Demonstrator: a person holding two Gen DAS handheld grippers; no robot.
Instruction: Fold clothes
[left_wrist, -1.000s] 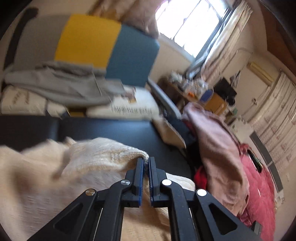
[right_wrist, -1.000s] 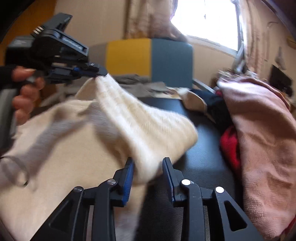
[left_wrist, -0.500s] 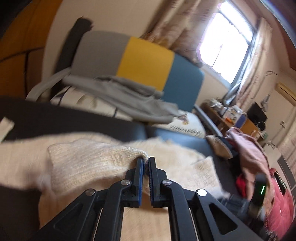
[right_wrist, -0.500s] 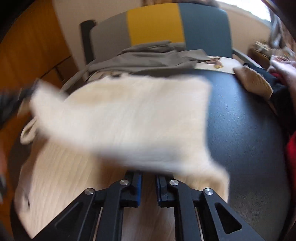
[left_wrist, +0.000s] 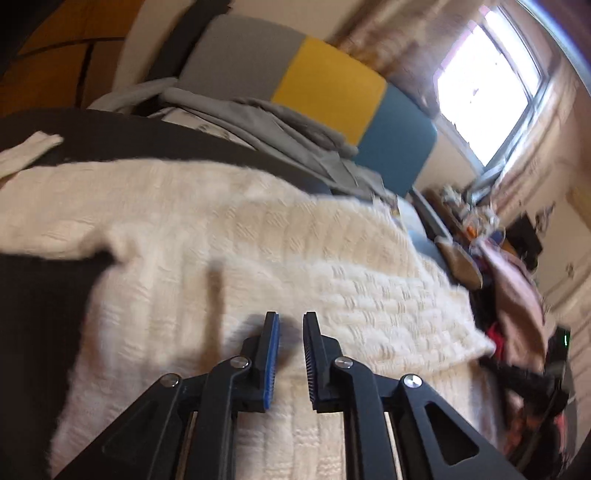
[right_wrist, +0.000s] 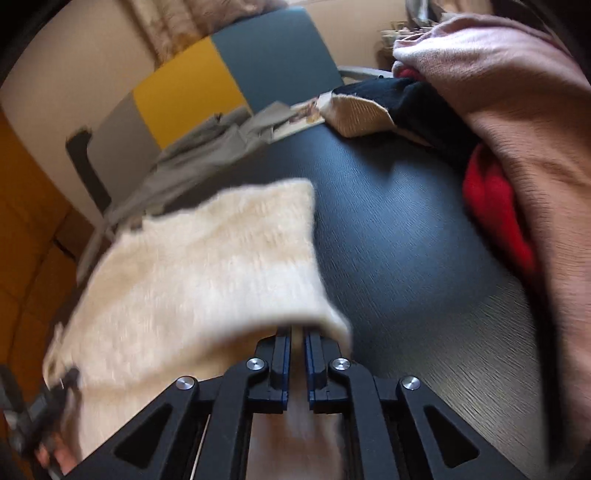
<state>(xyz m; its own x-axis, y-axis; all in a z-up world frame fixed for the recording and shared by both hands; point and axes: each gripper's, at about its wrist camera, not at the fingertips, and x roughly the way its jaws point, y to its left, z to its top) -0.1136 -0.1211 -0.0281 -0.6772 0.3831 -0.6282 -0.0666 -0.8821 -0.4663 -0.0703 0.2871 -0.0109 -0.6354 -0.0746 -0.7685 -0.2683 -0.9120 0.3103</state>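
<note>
Mid-fold: my left gripper (left_wrist: 291, 334), jaws just opening with nothing between them, hangs over the doubled sweater (left_wrist: 258, 251); my right gripper (right_wrist: 296, 338) pinches its hem, with further folds left.

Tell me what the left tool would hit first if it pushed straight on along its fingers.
Most likely the cream knit sweater: it fills the view just ahead of the left tool, whose jaws stand apart and empty. Depth is unclear.

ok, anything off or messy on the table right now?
Nothing damaged or spilled. The cream sweater lies folded over on the dark table; the right gripper pinches its edge. An unsorted pile, pink garment on top, crowds the table's right side.
</note>
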